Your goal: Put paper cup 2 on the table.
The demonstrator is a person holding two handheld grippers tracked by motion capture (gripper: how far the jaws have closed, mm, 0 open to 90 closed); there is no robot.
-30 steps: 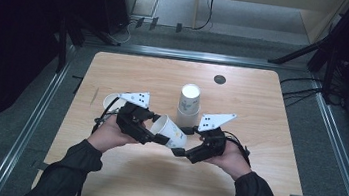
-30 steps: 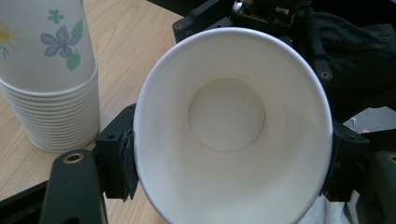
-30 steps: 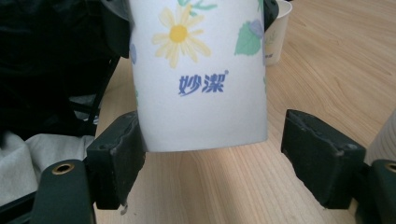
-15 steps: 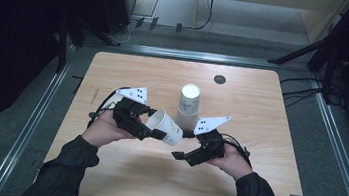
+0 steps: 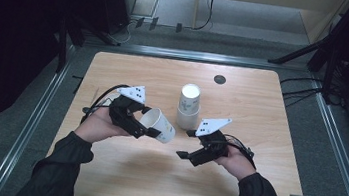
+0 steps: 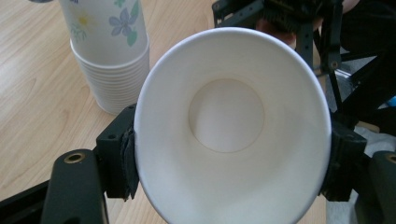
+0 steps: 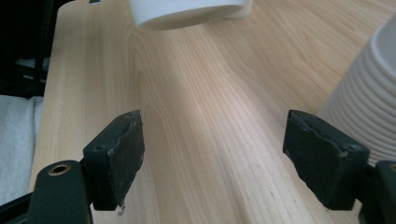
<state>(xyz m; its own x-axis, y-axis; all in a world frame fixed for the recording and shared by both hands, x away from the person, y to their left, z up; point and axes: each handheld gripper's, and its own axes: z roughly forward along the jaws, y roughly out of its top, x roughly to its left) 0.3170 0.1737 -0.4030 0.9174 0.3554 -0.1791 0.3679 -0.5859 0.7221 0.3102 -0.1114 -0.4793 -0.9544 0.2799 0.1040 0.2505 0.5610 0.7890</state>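
Paper cup (image 5: 160, 124) clamped in left gripper (image 5: 147, 129); right gripper (image 5: 185, 143) jaws just opened, empty.

Matt white paper cup (image 6: 233, 126); smooth pale wood table (image 5: 118, 171); worn black tool pads (image 7: 122, 149).

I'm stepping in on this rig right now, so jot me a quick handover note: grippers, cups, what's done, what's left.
Left gripper: shut on a single paper cup, held on its side above the table, mouth toward the camera in the left gripper view.
Right gripper: jaws have just been opening, nothing between them; it sits over bare wood near the stack.
Stack of cups: upright mid-table, behind the grippers.
Done: one cup is apart from the stack.
Left: probably setting that cup down; where is your call.
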